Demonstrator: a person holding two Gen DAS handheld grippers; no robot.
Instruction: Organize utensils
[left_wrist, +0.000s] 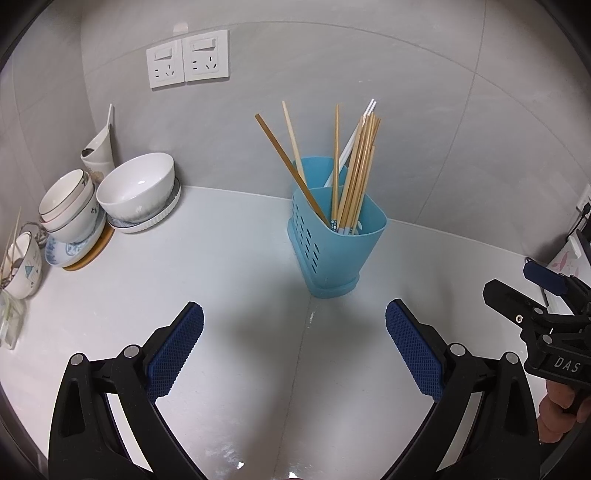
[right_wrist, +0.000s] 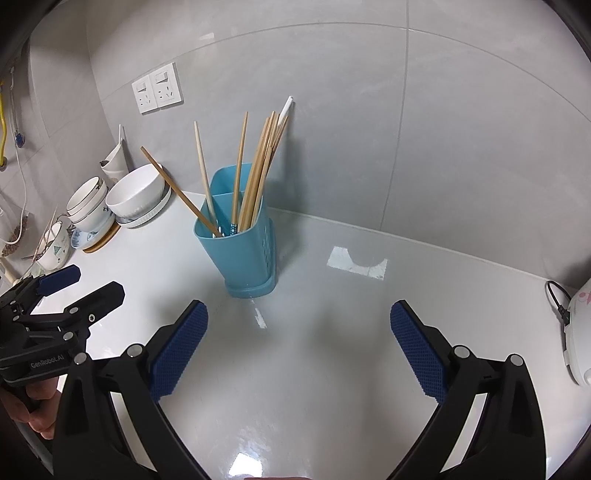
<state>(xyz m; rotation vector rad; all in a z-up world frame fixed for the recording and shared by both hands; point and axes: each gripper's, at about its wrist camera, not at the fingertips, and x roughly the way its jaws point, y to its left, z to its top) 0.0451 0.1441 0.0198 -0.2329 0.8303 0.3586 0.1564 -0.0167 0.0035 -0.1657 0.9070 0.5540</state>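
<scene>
A blue holder stands upright on the white counter, near the far wall and ahead of both grippers. Chopsticks fill it: a bundle of wooden ones leans right, 3 single wooden ones lean left, and 2 white ones sit at the back.

The left gripper hovers over bare counter, near side of the holder, jaws wide apart and holding nothing. The right gripper hovers likewise, jaws wide apart, empty, the holder far and slightly left of it.

Stacked bowls and plates sit far left. An outlet is on the wall.
</scene>
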